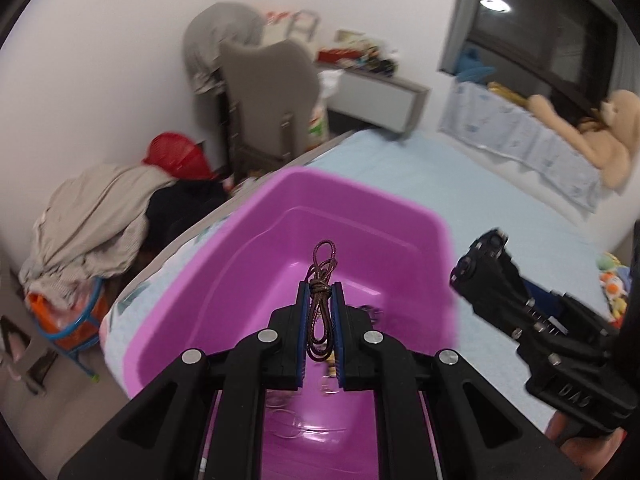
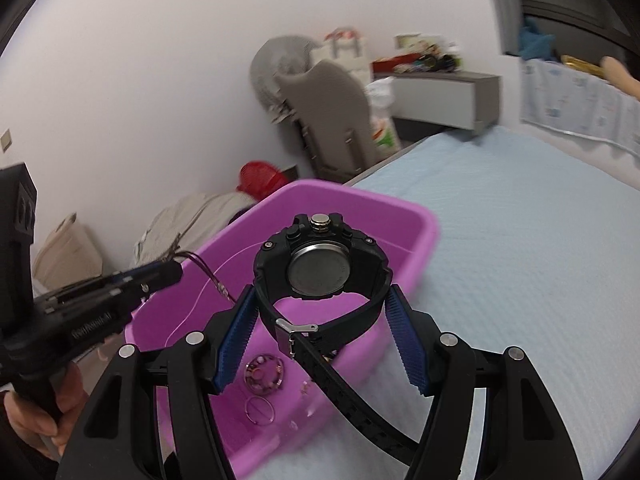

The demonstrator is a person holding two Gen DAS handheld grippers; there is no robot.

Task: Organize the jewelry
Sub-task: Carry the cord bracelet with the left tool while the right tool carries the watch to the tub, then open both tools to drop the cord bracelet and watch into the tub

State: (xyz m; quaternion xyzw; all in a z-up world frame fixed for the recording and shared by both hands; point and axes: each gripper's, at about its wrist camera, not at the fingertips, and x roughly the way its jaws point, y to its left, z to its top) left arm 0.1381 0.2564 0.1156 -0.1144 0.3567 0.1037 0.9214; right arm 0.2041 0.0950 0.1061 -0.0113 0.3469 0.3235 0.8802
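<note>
A purple plastic basin [image 1: 360,190] stands on a light blue bed. My left gripper [image 1: 320,294] is above it, shut on a knotted brown cord [image 1: 322,260] whose loop sticks out past the fingertips. In the right wrist view my right gripper [image 2: 320,294] hangs over the basin [image 2: 404,208], its blue pads pressed on the strap loop of a black wristwatch [image 2: 318,266]. The watch shows its back, and its loose strap end trails down. The left gripper [image 2: 172,270] comes in from the left with the cord [image 2: 210,278]. A round trinket [image 2: 264,374] and a thin ring [image 2: 260,410] lie on the basin's floor.
The bed [image 2: 520,260] stretches to the right and far side, with a tan plush toy [image 1: 616,136] at its head. Left of the bed's edge are a heap of clothes [image 1: 92,216], a red basket [image 1: 176,156], a grey chair [image 1: 272,100] and a cluttered shelf [image 1: 376,88].
</note>
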